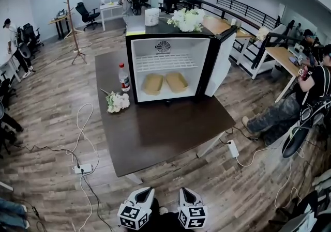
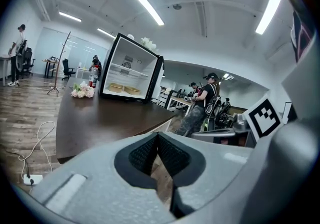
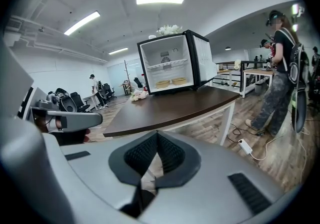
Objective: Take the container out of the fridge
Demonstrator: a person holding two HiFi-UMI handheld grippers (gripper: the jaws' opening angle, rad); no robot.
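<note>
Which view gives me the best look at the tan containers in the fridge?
Head view: it looks straight into the open fridge, with both tan containers side by side under the wire shelf. Both gripper views show them only tiny, far across the table.

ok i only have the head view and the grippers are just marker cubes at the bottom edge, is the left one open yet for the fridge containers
observer: No. In the left gripper view, the left gripper has its pads pressed together, with nothing between them.
operator: and the right one
observer: Shut as well. In the right gripper view, the right gripper has its pads meeting, and it holds nothing.
</note>
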